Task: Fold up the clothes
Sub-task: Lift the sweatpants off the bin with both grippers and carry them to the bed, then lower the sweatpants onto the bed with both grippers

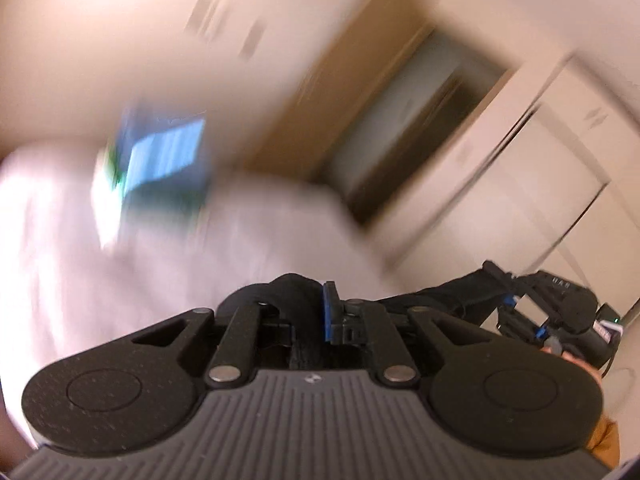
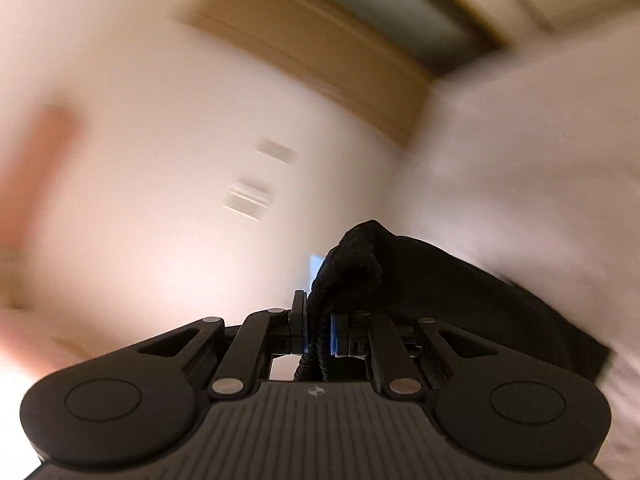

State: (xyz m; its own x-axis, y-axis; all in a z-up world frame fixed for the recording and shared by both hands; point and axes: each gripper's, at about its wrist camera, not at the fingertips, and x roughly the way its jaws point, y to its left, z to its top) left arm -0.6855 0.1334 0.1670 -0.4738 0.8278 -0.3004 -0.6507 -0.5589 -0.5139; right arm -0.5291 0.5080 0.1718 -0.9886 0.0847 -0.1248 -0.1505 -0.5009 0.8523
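Black garment (image 2: 420, 292) is held aloft above the bed (image 1: 120, 260), stretched between left gripper (image 1: 308, 312) and right gripper (image 2: 318, 332), jaws of both clamped on it. Fold stage indeterminate; blurred.

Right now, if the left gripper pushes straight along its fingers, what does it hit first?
The left gripper is shut on black cloth. Beyond that lies the white bed surface, probably first contact. Motion blur leaves depth unclear.
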